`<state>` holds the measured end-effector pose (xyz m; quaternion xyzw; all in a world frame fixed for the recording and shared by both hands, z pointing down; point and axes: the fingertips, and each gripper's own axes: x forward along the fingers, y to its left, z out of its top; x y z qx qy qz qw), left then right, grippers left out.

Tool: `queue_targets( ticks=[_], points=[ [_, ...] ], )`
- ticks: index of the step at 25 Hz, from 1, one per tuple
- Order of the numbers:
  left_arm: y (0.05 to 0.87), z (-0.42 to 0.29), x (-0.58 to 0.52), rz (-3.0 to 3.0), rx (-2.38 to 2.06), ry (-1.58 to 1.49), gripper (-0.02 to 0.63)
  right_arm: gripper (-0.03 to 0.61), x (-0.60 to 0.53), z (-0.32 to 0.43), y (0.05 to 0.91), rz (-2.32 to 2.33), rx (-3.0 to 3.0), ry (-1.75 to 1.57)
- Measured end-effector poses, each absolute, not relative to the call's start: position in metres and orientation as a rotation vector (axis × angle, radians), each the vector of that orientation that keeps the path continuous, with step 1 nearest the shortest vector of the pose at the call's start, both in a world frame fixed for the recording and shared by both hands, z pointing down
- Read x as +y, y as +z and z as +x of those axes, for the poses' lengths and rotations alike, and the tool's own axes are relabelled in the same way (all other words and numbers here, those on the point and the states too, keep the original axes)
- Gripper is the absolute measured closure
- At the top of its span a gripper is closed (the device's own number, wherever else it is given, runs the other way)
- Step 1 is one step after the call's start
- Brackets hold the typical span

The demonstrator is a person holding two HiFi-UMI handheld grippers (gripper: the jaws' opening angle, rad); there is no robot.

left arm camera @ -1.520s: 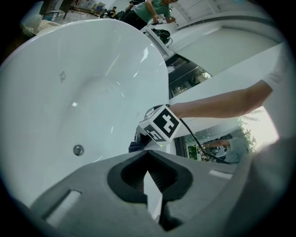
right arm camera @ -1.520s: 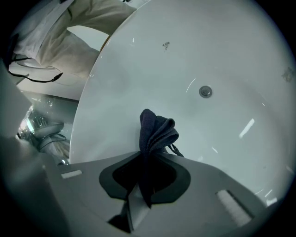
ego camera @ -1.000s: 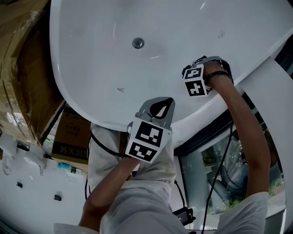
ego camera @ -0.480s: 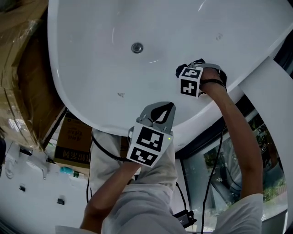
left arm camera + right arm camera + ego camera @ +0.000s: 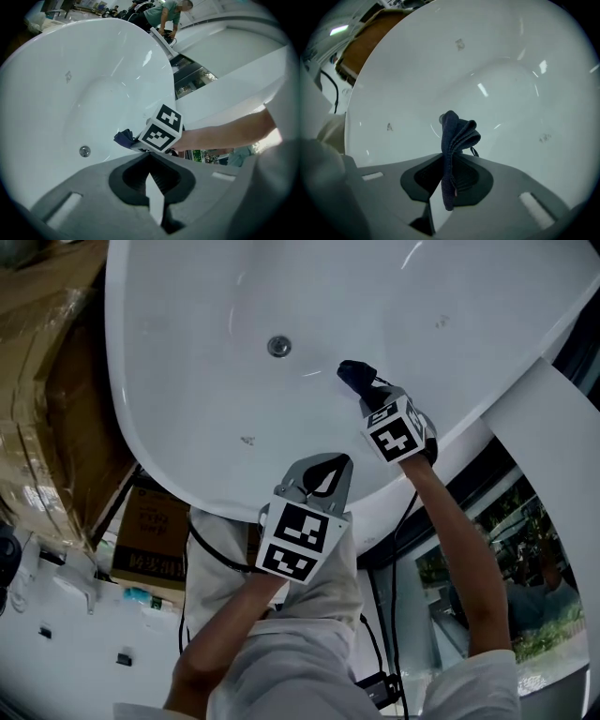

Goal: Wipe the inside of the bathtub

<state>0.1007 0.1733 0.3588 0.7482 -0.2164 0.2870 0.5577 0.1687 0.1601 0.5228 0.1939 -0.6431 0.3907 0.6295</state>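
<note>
Right gripper view shows my right gripper (image 5: 445, 187) clamped on a dark cloth (image 5: 458, 133) within the tub (image 5: 417, 70); only left gripper view shows my left gripper (image 5: 154, 197) pressed together, empty.

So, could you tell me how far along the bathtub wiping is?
In hand: the right hand-held gripper clamps the dark cloth near the drain of the bathtub. Remaining: small marks on the walls. Done: cannot tell. The left hand-held gripper is shut, empty.

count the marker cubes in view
2. One cube is on the left gripper near the rim of the tub; the other is on the right gripper, holding a cloth inside the tub.
</note>
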Motion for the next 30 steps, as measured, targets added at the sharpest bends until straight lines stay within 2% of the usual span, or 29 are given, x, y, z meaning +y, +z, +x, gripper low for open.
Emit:
queue_targets(
  ticks=[9,17,30],
  points=[
    [0.359,0.082,0.176,1.770,-0.534,0.695,0.612,0.526,0.155,0.158,0.492,0.886,-1.479,1.171],
    [0.361,0.069,0.181,1.772,-0.532,0.715,0.613,0.526,0.156,0.187,0.456,1.550,-1.221,1.436],
    [0.356,0.074,0.185,1.784,-0.527,0.730,0.612,0.525,0.177,0.248,0.401,1.987,-0.888,1.378]
  ],
)
